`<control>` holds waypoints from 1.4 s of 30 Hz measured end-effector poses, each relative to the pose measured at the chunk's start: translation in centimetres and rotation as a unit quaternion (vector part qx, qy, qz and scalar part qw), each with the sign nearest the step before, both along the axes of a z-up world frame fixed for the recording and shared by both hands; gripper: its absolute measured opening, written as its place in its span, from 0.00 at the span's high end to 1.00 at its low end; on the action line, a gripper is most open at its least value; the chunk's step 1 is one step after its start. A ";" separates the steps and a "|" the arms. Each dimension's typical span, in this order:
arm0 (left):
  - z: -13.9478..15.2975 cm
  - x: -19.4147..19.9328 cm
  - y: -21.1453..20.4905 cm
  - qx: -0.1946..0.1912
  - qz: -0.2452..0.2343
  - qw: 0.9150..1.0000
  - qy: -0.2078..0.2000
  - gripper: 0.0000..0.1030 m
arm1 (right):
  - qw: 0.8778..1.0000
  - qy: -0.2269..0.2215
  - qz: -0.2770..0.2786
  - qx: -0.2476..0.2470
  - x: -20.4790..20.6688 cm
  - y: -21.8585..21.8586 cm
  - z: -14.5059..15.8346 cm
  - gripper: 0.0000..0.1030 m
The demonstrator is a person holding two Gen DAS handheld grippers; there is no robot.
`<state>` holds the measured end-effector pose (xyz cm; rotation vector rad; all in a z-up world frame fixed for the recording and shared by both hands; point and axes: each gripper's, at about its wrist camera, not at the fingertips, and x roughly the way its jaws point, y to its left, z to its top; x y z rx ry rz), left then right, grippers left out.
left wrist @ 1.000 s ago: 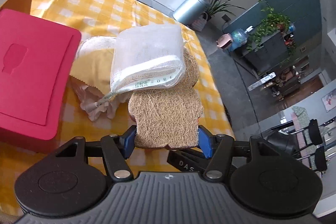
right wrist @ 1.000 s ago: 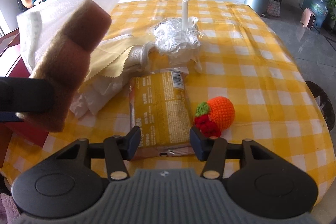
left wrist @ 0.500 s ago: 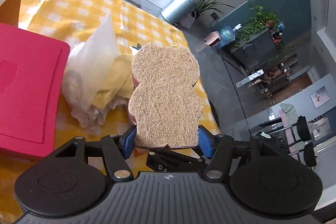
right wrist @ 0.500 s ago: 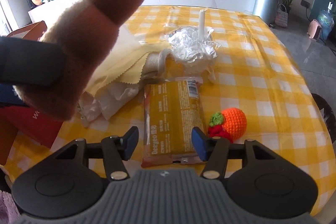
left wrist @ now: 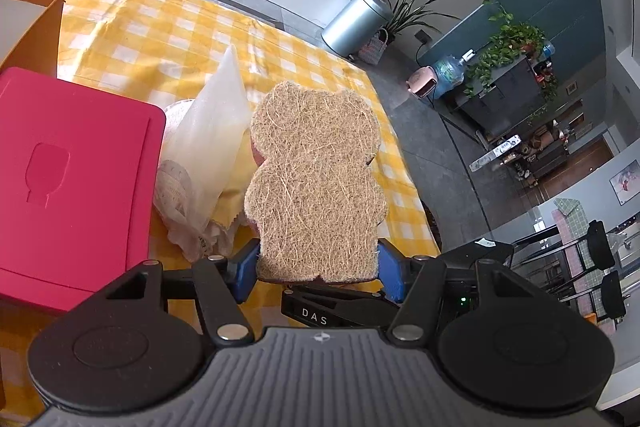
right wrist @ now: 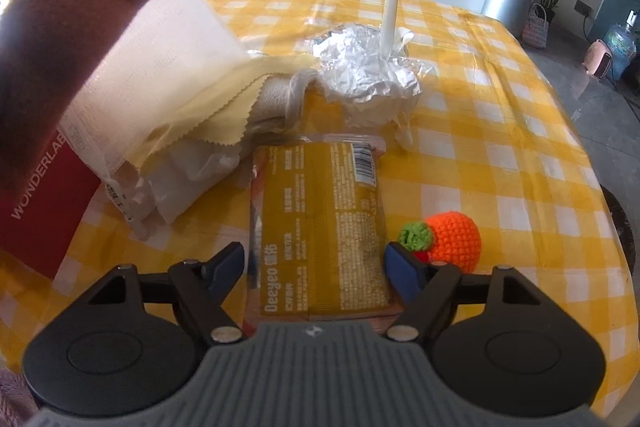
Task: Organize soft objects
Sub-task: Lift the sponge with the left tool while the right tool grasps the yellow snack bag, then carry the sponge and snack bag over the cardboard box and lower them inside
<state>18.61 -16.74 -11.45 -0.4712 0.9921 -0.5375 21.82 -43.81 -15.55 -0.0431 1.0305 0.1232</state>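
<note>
My left gripper (left wrist: 318, 273) is shut on a bear-shaped loofah sponge (left wrist: 316, 187), held upright above the yellow checked table (left wrist: 160, 27). The same sponge (right wrist: 80, 7) fills the upper left of the right wrist view, its brown back showing. My right gripper (right wrist: 316, 267) hovers low over a flat yellow snack packet (right wrist: 320, 223); its jaws are opening and stand on either side of the packet without pressing it. A crocheted orange (right wrist: 452, 239) lies just right of the right finger. A pile of white mesh and yellow cloth (right wrist: 180, 99) sits left of the packet.
A red box (left wrist: 68, 179) stands at the left, with an orange box (left wrist: 32, 23) behind it. Crumpled foil around a white candle (right wrist: 372, 67) lies beyond the packet. The table's right edge (left wrist: 404, 179) drops to a grey floor with a bin (left wrist: 356, 23).
The right gripper's jaws have widened and it has moved lower over the packet. In the left wrist view the white mesh cloth no longer drapes over the sponge and lies in the pile.
</note>
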 end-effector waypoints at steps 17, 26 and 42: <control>0.9 -1.0 0.5 0.000 -0.010 1.000 -0.013 0.33 | 1.000 0.002 -0.015 -0.025 -1.2 1.2 1.8 0.62; 3.1 -2.6 1.5 0.002 -0.016 0.999 -0.036 0.33 | 0.999 -0.017 -0.030 -0.023 -3.3 1.5 6.1 0.63; 8.2 -7.1 7.9 0.081 0.014 0.993 -0.089 0.33 | 0.996 -0.078 -0.022 0.043 -7.0 6.2 16.8 0.62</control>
